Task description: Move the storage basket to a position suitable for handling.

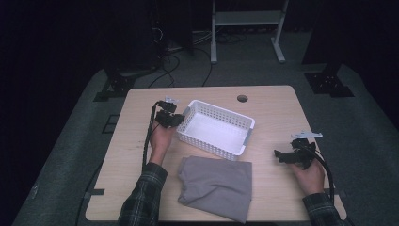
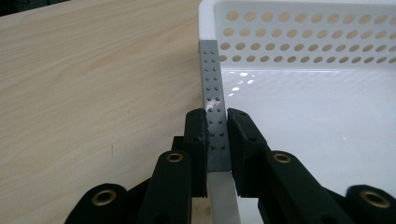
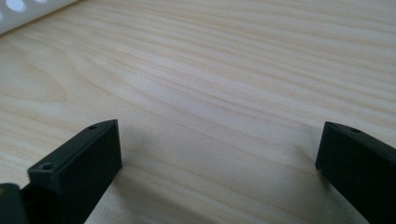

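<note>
Our left tongs (image 2: pixel 216 122) clench the basket (image 1: pixel 214 128) rim at its grey strip (image 2: pixel 212 102), while our right tongs (image 3: pixel 219 154) hover released over the desk (image 1: pixel 273 108).

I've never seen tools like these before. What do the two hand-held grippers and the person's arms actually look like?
Both are black. The left gripper and right gripper each have two blocky black jaws with small screw holes, brass-ringed pivots showing on the left one. A grey three-cornered plate tops each, and a black cable trails back along each forearm. The person wears dark plaid sleeves.
</note>
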Demonstrator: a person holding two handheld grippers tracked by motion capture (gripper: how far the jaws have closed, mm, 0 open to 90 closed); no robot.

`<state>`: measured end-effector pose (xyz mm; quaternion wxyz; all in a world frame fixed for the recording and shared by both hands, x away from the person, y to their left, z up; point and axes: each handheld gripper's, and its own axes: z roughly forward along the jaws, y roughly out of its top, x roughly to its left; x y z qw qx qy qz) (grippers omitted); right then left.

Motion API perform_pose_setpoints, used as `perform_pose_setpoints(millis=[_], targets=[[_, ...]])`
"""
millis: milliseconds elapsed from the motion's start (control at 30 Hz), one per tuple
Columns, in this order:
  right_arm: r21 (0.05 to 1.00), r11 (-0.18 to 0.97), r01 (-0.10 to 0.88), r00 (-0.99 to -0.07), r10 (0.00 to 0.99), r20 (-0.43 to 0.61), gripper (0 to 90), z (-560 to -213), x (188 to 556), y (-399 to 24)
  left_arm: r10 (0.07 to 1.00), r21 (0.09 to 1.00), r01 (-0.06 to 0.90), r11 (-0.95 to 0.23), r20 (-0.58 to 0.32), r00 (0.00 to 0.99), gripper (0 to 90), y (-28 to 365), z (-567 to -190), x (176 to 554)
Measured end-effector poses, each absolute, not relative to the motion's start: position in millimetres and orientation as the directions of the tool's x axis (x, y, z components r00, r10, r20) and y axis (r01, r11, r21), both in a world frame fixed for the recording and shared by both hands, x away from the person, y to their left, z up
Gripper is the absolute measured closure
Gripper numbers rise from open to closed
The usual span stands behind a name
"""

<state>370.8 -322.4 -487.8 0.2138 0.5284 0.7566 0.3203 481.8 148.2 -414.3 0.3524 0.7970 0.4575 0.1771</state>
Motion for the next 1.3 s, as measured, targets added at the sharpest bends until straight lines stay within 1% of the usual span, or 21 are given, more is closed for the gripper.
perform_pose_setpoints(millis=[167, 267, 333, 433, 567, 633, 867, 933, 967, 1000, 1067, 1300], targets=[[0.711, 0.236, 0.663, -0.35, 0.937, 0.015, 0.0, -488, 371, -322, 0.859, 0.729, 0.605, -0.319, -0.047, 0.509, 79.1, 147, -413, 486], [0.711, 0.236, 0.663, -0.35, 0.937, 0.015, 0.0, -488, 371, -322, 0.856, 0.729, 0.609, -0.313, -0.061, 0.513, 77.9, 149, -415, 487], [0.711, 0.236, 0.663, -0.35, 0.937, 0.015, 0.0, -488, 371, -322, 0.856, 0.733, 0.608, -0.305, -0.068, 0.512, 72.1, 152, -413, 486], [0.711, 0.236, 0.663, -0.35, 0.937, 0.015, 0.0, -488, 371, -322, 0.851, 0.744, 0.593, -0.308, -0.063, 0.521, 65.6, 155, -407, 482], [0.71, 0.237, 0.662, -0.351, 0.936, 0.014, 0.0, -488, 371, -322, 0.846, 0.751, 0.592, -0.292, -0.087, 0.527, 58.2, 162, -401, 477], [0.71, 0.238, 0.662, -0.351, 0.936, 0.014, 0.0, -488, 371, -322, 0.841, 0.752, 0.584, -0.306, -0.074, 0.536, 55.9, 166, -397, 472], [0.71, 0.238, 0.663, -0.351, 0.936, 0.014, 0.0, -488, 371, -322, 0.832, 0.756, 0.578, -0.306, -0.083, 0.549, 50.9, 180, -392, 459], [0.71, 0.237, 0.663, -0.35, 0.937, 0.014, 0.0, -488, 371, -322, 0.829, 0.751, 0.58, -0.314, -0.081, 0.553, 47.3, 185, -391, 453], [0.71, 0.237, 0.663, -0.35, 0.937, 0.014, 0.0, -488, 371, -322, 0.829, 0.753, 0.58, -0.31, -0.085, 0.553, 47.3, 187, -391, 451], [0.71, 0.235, 0.664, -0.346, 0.938, 0.013, 0.0, -488, 371, -321, 0.83, 0.752, 0.579, -0.314, -0.079, 0.553, 44.9, 190, -392, 448], [0.71, 0.236, 0.663, -0.348, 0.938, 0.013, 0.0, -488, 371, -321, 0.83, 0.754, 0.58, -0.308, -0.085, 0.552, 43.8, 194, -392, 443], [0.71, 0.236, 0.663, -0.348, 0.937, 0.013, 0.0, -488, 371, -321, 0.824, 0.75, 0.575, -0.327, -0.072, 0.562, 35.4, 208, -400, 424]])
